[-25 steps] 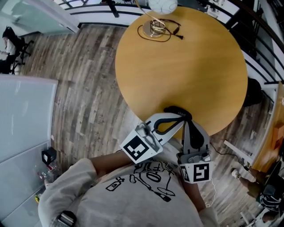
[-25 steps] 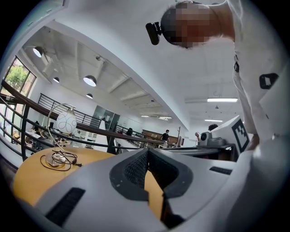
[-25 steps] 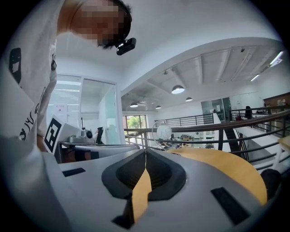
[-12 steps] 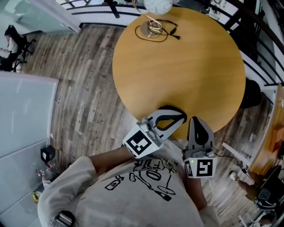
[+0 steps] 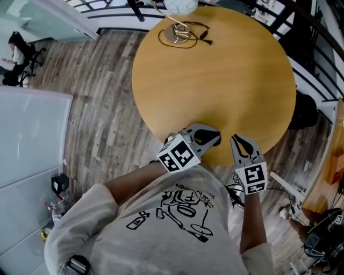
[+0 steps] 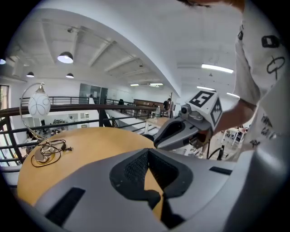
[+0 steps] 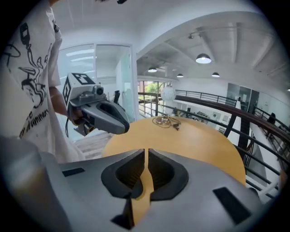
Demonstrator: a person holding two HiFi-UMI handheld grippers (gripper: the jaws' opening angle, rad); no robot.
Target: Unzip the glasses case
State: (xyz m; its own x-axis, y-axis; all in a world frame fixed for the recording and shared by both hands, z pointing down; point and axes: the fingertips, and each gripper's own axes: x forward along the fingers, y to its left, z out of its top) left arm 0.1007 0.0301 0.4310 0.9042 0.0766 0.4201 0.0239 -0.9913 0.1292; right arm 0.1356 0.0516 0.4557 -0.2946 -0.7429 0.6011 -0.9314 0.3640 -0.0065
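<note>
Overhead, in the head view, both claws are hovering at the near edge of the round surface [image 5: 215,80], the left claw [image 5: 214,137] beside the right claw [image 5: 237,141], tips pointing across the wood. This is probably a ready stance, since no glasses case is showing in any view. Only a lamp [image 5: 180,5] and its coiled cord [image 5: 180,36] are sitting at the far edge, well apart from the claws.

Left gripper view: the left claw's jaws are meeting at their tips and pinching nothing, with bare wood showing through the gap behind them. The right claw is hanging to the right.

Right gripper view: the right claw's jaws are pressing together to a thin slit, gripping nothing. The left claw is hanging to the left.
</note>
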